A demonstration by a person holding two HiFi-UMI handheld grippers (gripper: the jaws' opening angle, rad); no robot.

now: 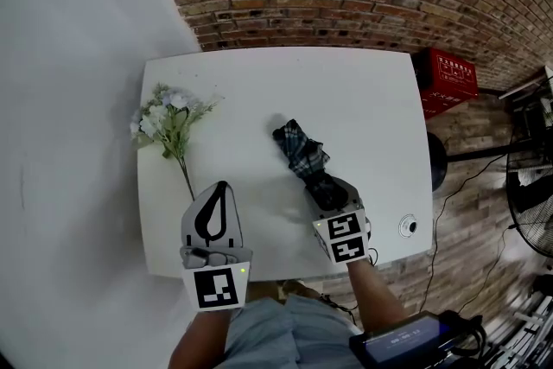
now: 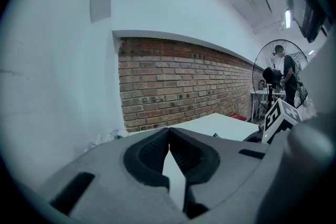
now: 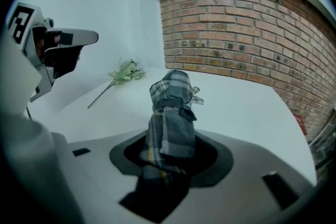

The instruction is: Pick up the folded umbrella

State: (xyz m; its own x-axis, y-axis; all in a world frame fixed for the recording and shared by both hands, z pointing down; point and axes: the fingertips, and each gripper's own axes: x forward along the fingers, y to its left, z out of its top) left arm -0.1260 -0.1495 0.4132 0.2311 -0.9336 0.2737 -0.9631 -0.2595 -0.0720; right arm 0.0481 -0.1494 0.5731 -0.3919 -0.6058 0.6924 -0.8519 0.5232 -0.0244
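Observation:
The folded umbrella [image 1: 301, 149], dark plaid fabric, is near the middle of the white table [image 1: 346, 91]. My right gripper [image 1: 327, 186] is shut on its near end. In the right gripper view the umbrella [image 3: 170, 107] fills the gap between the jaws of the right gripper [image 3: 169, 148] and sticks out ahead of them. Whether its far end rests on the table I cannot tell. At the table's front left, my left gripper [image 1: 220, 186] is shut with nothing in it. In the left gripper view the tips of the left gripper [image 2: 169, 129] meet.
A bunch of pale artificial flowers [image 1: 168, 121] lies at the table's left side. A small white round object [image 1: 408, 226] sits near the front right corner. A red crate [image 1: 449, 78] and a floor fan [image 1: 529, 203] stand to the right, a brick wall behind.

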